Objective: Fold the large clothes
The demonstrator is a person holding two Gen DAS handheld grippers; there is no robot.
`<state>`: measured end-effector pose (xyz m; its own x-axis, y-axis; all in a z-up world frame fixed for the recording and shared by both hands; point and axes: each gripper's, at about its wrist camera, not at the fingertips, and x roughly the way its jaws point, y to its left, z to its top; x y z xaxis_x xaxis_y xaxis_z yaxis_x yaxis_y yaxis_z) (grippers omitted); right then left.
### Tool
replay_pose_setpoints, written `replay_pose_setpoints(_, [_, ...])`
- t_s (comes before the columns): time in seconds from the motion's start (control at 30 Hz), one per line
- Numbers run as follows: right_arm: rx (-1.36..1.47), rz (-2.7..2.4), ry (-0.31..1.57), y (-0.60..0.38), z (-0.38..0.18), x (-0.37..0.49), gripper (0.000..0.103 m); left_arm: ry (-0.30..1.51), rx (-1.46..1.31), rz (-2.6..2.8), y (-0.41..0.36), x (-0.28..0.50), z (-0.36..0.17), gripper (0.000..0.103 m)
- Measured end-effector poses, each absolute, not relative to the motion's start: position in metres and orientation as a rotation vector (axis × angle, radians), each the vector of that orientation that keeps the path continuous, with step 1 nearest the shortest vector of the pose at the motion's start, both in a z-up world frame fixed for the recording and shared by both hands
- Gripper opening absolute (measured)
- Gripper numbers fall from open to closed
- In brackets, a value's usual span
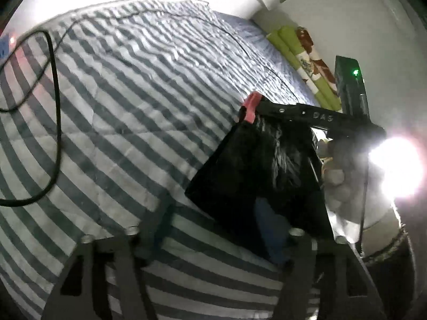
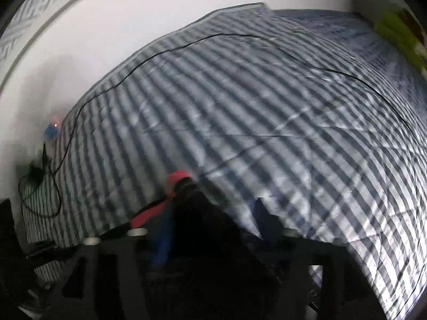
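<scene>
A black garment (image 1: pixel 248 176) hangs over the striped bed. In the left wrist view my right gripper (image 1: pixel 249 112), a black bar with red pads held by a hand (image 1: pixel 336 178), is shut on the garment's top corner. The cloth runs down into my left gripper (image 1: pixel 216 224), where it hides the finger ends. In the blurred right wrist view the red-tipped left gripper (image 2: pixel 180 182) pinches the peak of the black garment (image 2: pixel 202 221). The cloth drops from there into my right gripper (image 2: pixel 213 224).
A grey-and-white striped bedspread (image 1: pixel 120 112) covers the bed (image 2: pixel 253 112). A thin black cable (image 1: pixel 56 122) loops across it (image 2: pixel 186 46). Green rolled mats (image 1: pixel 301 61) lean on the wall, beside a dark box with a green light (image 1: pixel 352 85). A glaring lamp (image 1: pixel 397 168) shines at right.
</scene>
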<state>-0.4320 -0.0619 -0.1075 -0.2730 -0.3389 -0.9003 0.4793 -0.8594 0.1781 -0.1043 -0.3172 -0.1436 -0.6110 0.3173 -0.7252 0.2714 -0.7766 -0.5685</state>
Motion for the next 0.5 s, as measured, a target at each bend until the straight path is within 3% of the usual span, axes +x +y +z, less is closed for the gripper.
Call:
replay_pose_setpoints(0.03, [1.484,-2.156,0.151,-0.058,-0.106,-0.433,0.064,-1.049,-1.370,2.591,-0.315,-0.105,-0.144,0.087])
replay_pose_setpoints(0.1, [1.482,-2.142,0.131,-0.051,-0.101,-0.434,0.065,-1.083,-1.356,2.587,-0.312,-0.109,-0.145,0.094])
replay_pose_setpoints(0.23, [1.547,-2.042,0.115,-0.054,-0.118,-0.433,0.067,-1.121,-1.334,2.602,-0.305,-0.115,-0.148,0.089])
replay_pose_setpoints(0.27, [1.568,-2.001,0.098,-0.055,-0.125,-0.430,0.068,-1.112,-1.337,2.622,-0.305,-0.124,-0.148,0.081])
replay_pose_setpoints(0.3, [1.552,-2.013,0.103,-0.054,-0.126,-0.425,0.068,-1.095,-1.365,2.630,-0.302,-0.127,-0.150,0.053])
replay_pose_setpoints(0.33, [1.532,-2.025,0.099,-0.053,-0.126,-0.420,0.065,-1.095,-1.386,2.623,-0.300,-0.129,-0.153,0.032])
replay_pose_setpoints(0.37, [1.521,-2.028,0.096,-0.053,-0.125,-0.418,0.059,-1.118,-1.387,2.609,-0.302,-0.132,-0.155,0.031])
replay_pose_setpoints(0.43, [1.495,-2.061,0.106,-0.053,-0.119,-0.410,0.042,-1.154,-1.372,2.599,-0.307,-0.130,-0.153,0.016])
replay_pose_setpoints(0.5, [1.481,-2.104,0.153,-0.055,-0.110,-0.403,0.032,-1.166,-1.343,2.599,-0.312,-0.129,-0.145,0.012])
